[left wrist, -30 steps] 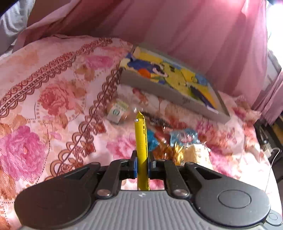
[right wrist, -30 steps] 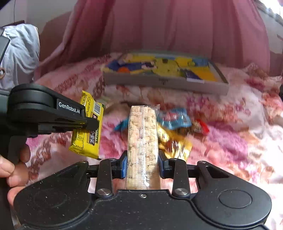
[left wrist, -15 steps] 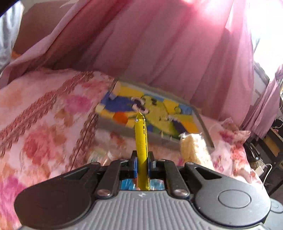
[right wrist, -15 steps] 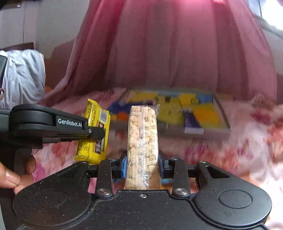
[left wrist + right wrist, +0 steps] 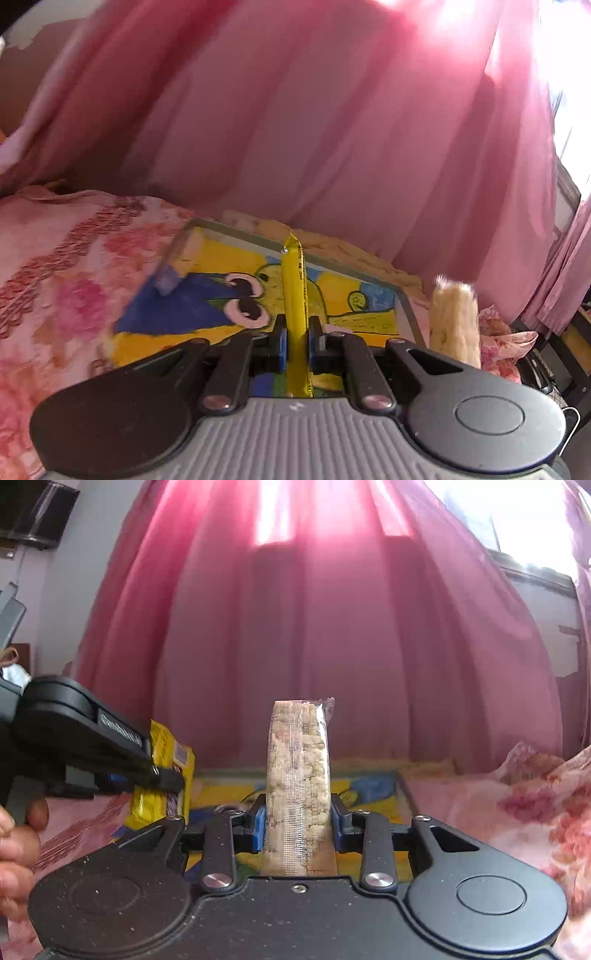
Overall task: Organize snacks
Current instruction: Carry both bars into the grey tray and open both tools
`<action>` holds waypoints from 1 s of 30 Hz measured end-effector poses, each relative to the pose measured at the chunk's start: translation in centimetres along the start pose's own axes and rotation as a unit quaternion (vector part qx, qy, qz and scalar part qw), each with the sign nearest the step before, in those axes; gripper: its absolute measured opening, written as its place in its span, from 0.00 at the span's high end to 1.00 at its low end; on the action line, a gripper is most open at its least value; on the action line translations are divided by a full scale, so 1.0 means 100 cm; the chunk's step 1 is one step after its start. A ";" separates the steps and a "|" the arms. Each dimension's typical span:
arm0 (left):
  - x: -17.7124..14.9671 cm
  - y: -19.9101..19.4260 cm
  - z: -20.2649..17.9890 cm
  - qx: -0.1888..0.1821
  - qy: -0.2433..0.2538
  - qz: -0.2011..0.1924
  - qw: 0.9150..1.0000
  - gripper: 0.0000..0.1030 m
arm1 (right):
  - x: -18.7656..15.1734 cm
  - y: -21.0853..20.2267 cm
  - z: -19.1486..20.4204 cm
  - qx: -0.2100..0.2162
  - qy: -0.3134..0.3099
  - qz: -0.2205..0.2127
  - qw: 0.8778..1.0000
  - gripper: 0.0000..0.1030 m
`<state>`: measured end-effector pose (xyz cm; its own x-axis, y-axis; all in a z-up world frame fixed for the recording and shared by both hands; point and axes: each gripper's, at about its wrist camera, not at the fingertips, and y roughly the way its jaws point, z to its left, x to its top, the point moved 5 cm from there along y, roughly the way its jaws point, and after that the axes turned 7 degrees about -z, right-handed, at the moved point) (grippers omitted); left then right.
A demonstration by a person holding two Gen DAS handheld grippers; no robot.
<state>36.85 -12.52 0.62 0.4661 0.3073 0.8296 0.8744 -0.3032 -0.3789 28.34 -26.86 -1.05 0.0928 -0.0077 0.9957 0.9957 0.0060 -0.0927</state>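
Jaws of the left gripper (image 5: 295, 338) pinch a thin yellow packet (image 5: 294, 291) edge-on above the shallow tray (image 5: 404, 302) on the bed (image 5: 55, 280), while in the right view the right gripper (image 5: 297, 821) clamps a wrapped puffed-rice bar (image 5: 298, 771), probably light and crushable, best held mid-length.

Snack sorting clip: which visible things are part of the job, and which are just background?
Job:
yellow snack packet, shut in left claw
puffed rice bar, shut in right claw
cartoon tray

Background:
pink curtain
floral bedspread
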 end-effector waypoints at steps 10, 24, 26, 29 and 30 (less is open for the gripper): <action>-0.018 0.073 -0.013 0.023 -0.002 0.116 0.993 0.90 | -0.018 0.070 -0.037 -0.037 0.045 0.052 0.997 0.66; -0.033 0.117 -0.003 0.061 -0.015 0.150 0.987 0.89 | -0.064 0.105 -0.048 -0.051 0.078 0.131 0.987 0.66; -0.033 0.117 -0.003 0.061 -0.012 0.150 0.987 0.88 | -0.064 0.107 -0.049 -0.050 0.080 0.134 0.987 0.66; -0.033 0.118 -0.001 0.078 -0.004 0.153 0.985 0.80 | -0.065 0.108 -0.049 -0.052 0.079 0.138 0.986 0.63; -0.033 0.118 0.000 0.090 -0.001 0.153 0.984 0.74 | -0.064 0.107 -0.049 -0.050 0.080 0.137 0.986 0.62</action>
<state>45.63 -17.09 -6.59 0.7119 0.2275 0.6644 0.7022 -0.2169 -0.6781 38.44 -31.65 -8.42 0.3500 -0.1768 0.9199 0.9279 -0.0694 -0.3663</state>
